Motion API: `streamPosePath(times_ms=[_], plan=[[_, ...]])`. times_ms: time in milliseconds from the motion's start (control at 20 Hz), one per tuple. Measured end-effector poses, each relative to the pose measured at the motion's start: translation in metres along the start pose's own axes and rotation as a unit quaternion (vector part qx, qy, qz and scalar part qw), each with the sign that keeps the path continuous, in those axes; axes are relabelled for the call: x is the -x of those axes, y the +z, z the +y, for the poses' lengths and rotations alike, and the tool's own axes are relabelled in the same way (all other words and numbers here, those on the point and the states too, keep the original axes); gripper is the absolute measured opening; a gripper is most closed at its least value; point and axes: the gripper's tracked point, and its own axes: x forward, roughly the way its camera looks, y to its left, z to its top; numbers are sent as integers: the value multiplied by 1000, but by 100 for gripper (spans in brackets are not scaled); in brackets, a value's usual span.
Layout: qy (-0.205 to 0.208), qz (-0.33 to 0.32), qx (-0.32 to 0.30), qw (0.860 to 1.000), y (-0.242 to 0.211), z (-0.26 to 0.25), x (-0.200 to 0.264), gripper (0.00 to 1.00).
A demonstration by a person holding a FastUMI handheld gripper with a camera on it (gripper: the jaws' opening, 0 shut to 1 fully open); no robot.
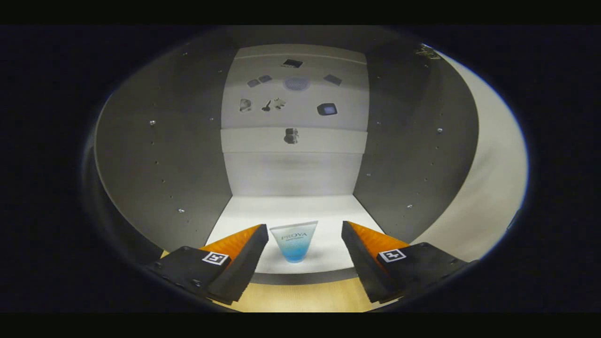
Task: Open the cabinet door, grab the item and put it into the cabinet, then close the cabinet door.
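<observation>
Door: open, I'd say. We're looking straight into the cabinet (164, 155), grey side walls both sides, pale back panel beyond. The door leaf itself I can't pick out for certain.

Item: a small tube (294, 241), clear fading to blue, standing on its cap on the cabinet's white floor (291, 206), close to the front edge.

Fingers: spread wide apart, and the gripper (305, 234) grips nothing. There's a clear gap between the tube and each finger.

Tube and fingers: it stands right between the two fingertips, about midway, touching neither as far as I can see.

Done so far: door opened and, by my reading, the tube is already set down inside and let go.

Left to do: draw the fingers back out over the wooden bench (296, 298) in front, then swing the door shut.

Back wall: small dark stickers or marks, too blurred to name.
</observation>
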Motion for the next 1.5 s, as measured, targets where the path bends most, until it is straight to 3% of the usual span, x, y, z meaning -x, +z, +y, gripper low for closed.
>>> streamPosePath(times_ms=[550, 1000, 1500], plan=[[24, -112, -18, 993, 8, -15, 174, 98], [-3, -144, -27, 989, -42, -68, 319, 98], [-41, -169, -41, 984, -86, -155, 415, 98]])
